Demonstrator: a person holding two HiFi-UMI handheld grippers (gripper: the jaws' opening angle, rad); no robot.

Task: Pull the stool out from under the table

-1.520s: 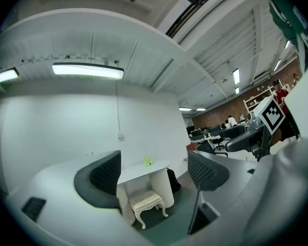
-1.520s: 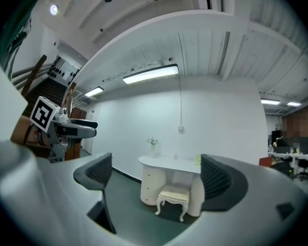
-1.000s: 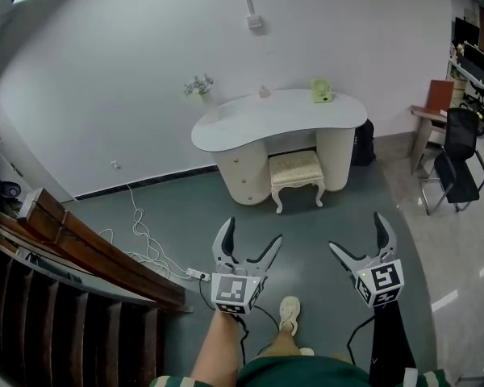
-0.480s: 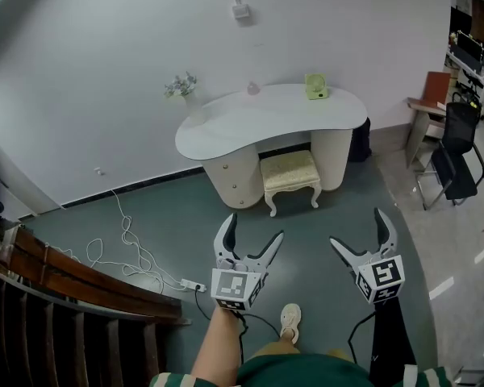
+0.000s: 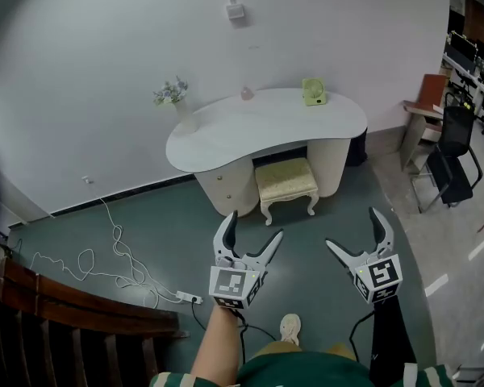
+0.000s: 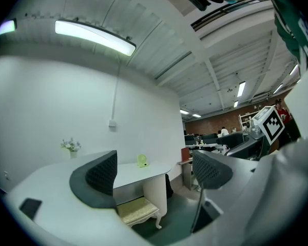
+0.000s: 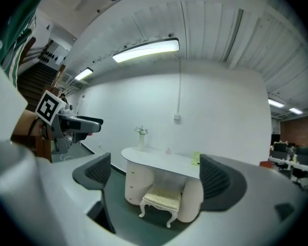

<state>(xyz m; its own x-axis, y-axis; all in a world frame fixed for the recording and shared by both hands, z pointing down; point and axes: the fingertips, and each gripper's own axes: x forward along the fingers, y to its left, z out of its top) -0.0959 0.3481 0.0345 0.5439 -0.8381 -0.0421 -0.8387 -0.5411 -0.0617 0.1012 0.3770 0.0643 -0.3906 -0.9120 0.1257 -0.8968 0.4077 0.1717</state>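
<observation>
A cream stool (image 5: 285, 182) with a padded seat and curved legs stands tucked partly under a white kidney-shaped table (image 5: 262, 125) against the wall. The stool (image 7: 162, 203) and table (image 7: 161, 161) show ahead between the right jaws, the stool (image 6: 137, 210) low in the left gripper view. My left gripper (image 5: 251, 232) is held open in the air over the green floor, well short of the stool. To its right, my right gripper (image 5: 354, 235) is open too, also empty.
On the table stand a flower vase (image 5: 174, 99), a small pink item (image 5: 247, 93) and a green fan (image 5: 311, 91). A white cable and power strip (image 5: 187, 297) lie on the floor at left. Black chairs (image 5: 452, 158) stand at right, a wooden stair rail (image 5: 81, 310) at lower left.
The view has moved forward: table and stool are nearer and have shifted left in the frame. Both grippers stay open and held as before.
</observation>
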